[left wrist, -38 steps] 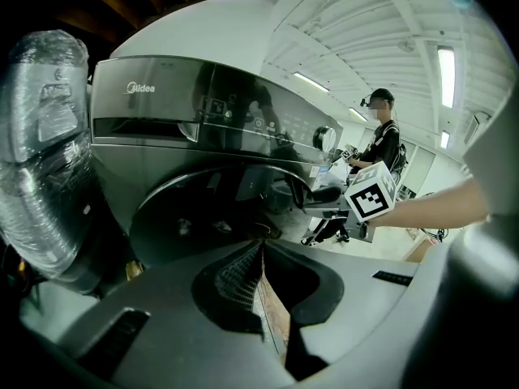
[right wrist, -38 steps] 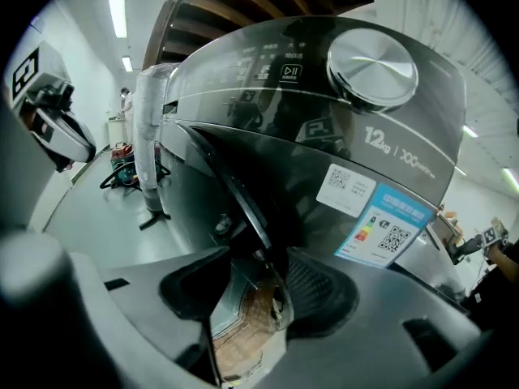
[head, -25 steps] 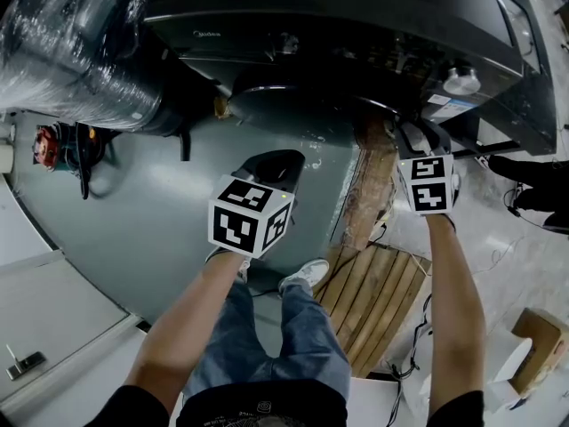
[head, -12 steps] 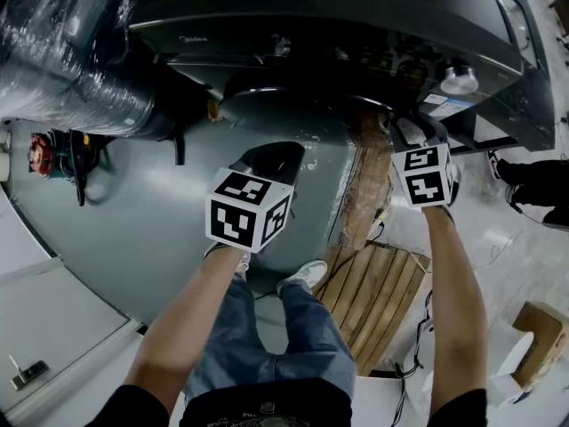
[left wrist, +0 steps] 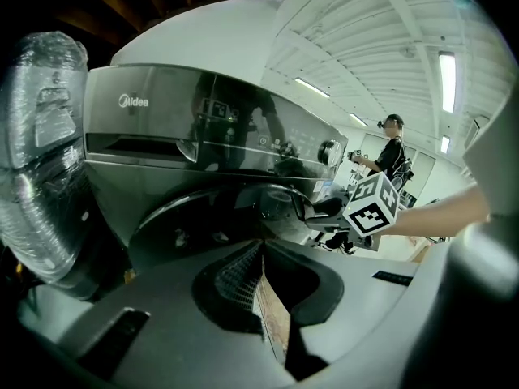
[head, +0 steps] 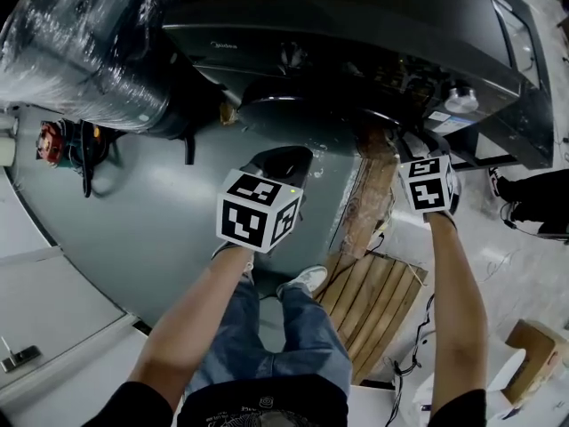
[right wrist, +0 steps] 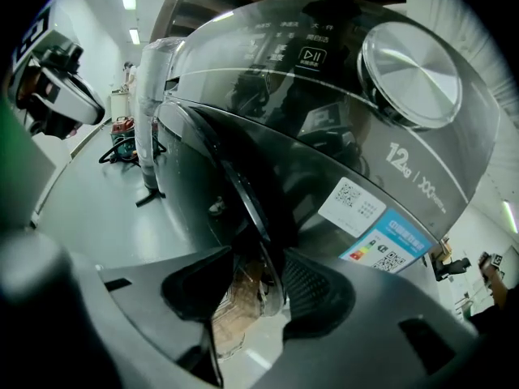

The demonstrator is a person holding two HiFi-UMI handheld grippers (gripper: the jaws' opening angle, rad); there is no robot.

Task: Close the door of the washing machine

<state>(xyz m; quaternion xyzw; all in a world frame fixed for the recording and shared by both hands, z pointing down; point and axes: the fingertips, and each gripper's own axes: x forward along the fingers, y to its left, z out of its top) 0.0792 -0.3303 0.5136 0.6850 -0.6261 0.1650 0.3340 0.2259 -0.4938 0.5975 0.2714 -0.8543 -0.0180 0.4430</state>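
Note:
A dark washing machine fills the top of the head view, its round door standing ajar. My right gripper is at the door's right edge. In the right gripper view the door's rim runs between the jaws, and the right gripper is shut on it. The left gripper view shows that same hold on the door from the side. My left gripper hangs in front of the machine, apart from it, above the grey floor. This left gripper is shut with nothing in it.
A large plastic-wrapped bundle stands left of the machine, with a red tool on the floor below it. A wooden pallet lies by my feet. A cardboard box sits at the lower right. A person stands at the right.
Hardly anything differs. Both grippers keep their places relative to the machine, and the head view has shifted slightly.

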